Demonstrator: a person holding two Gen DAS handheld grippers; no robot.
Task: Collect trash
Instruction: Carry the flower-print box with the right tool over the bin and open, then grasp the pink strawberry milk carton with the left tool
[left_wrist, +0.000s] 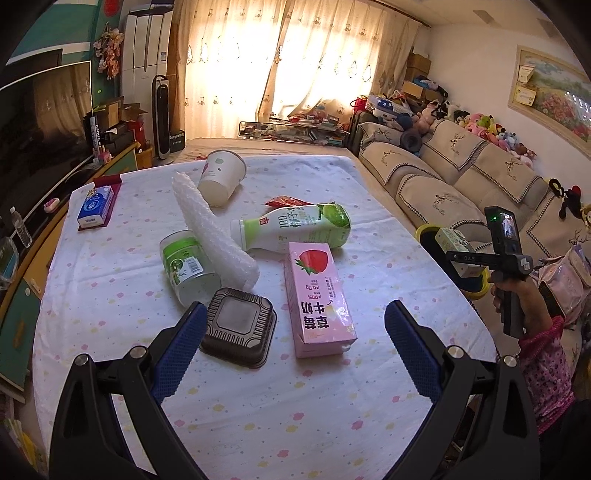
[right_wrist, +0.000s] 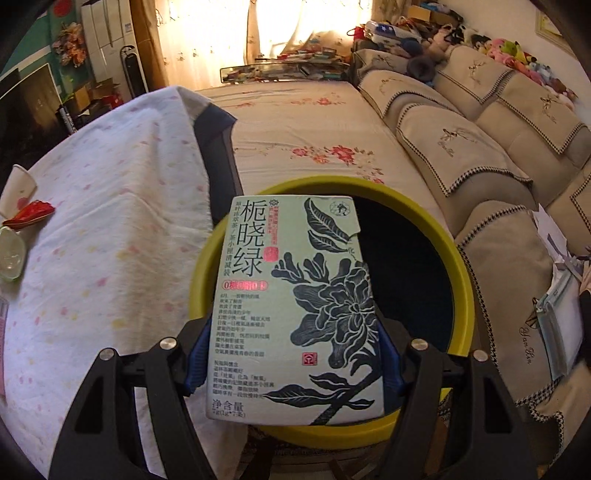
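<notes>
My right gripper (right_wrist: 291, 354) is shut on a pale green tea box (right_wrist: 295, 310) with a dark flower print and holds it above the open yellow bin (right_wrist: 461, 266) beside the table. The box (left_wrist: 452, 242), the bin (left_wrist: 424, 236) and the right gripper (left_wrist: 465, 260) also show in the left wrist view, at the right. My left gripper (left_wrist: 295, 317) is open over the table. A black plastic tray (left_wrist: 238, 326) and a pink strawberry milk carton (left_wrist: 317, 299) lie between its fingers. Further off lie a green-white bottle (left_wrist: 295, 227), a bubble wrap roll (left_wrist: 214, 229), a clear jar (left_wrist: 188, 266), a paper cup (left_wrist: 221, 177) and a red wrapper (left_wrist: 286, 201).
The table has a white dotted cloth (left_wrist: 258, 406). A blue tissue pack (left_wrist: 96, 205) sits at its far left. A beige sofa (left_wrist: 461, 184) runs along the right, behind the bin. A TV stand (left_wrist: 33, 258) runs along the left.
</notes>
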